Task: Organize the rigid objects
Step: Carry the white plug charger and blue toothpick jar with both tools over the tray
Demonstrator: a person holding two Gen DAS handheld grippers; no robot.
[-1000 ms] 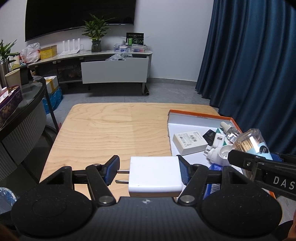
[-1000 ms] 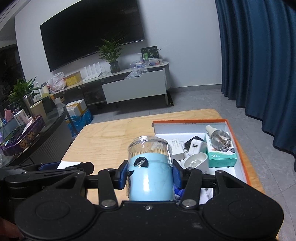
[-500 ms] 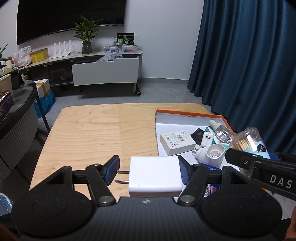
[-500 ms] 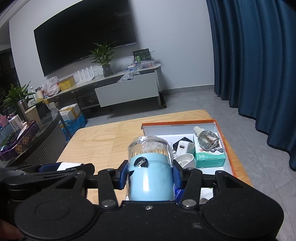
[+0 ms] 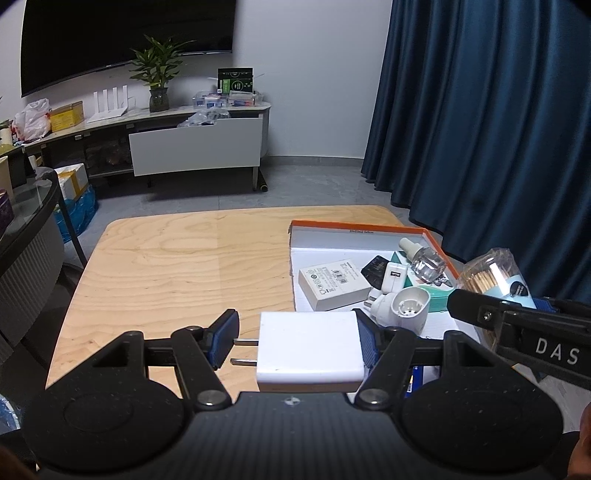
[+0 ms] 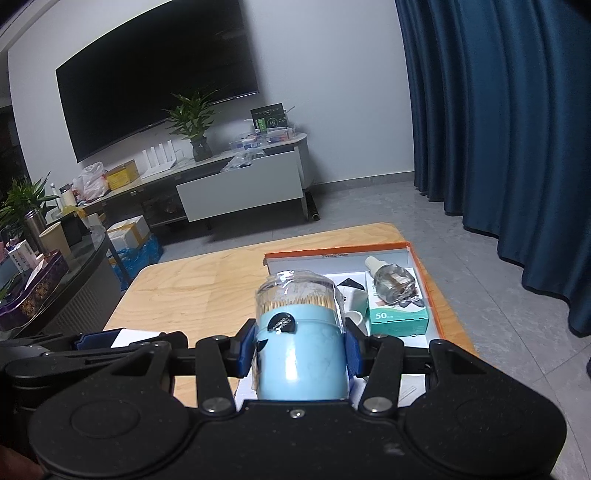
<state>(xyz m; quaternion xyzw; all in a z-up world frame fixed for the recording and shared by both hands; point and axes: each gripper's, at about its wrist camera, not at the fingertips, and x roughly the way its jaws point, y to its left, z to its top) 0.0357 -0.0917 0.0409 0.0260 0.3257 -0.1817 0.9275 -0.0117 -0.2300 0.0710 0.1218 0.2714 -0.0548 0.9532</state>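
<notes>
At the bottom centre of the left wrist view, your left gripper was clamped on a white charger, its prongs pointing left against the left blue pad while the right pad pressed its flat end. In the right wrist view, your right gripper was clamped on a blue toothpick jar, upright, with its clear wrapped top and the toothpick tips showing above the pads. From the left wrist view that same jar showed at the right edge of the frame, above the black arm of your right gripper. Both held things hung over the near edge of the wooden surface. Just beyond them, at the right of the surface, lay an open orange-rimmed box with a white inside. In it, nearest you, a white round plug lay tilted against a flat white carton. Behind those sat a small white adapter and a black card-like piece. A clear glass bottle rested on top of a teal carton along the right side of the box. The left part of the surface was bare wood. Farther off, in the upper left of the frame, stood a low cabinet with a potted plant under a dark screen, and blue curtains filled the right.
</notes>
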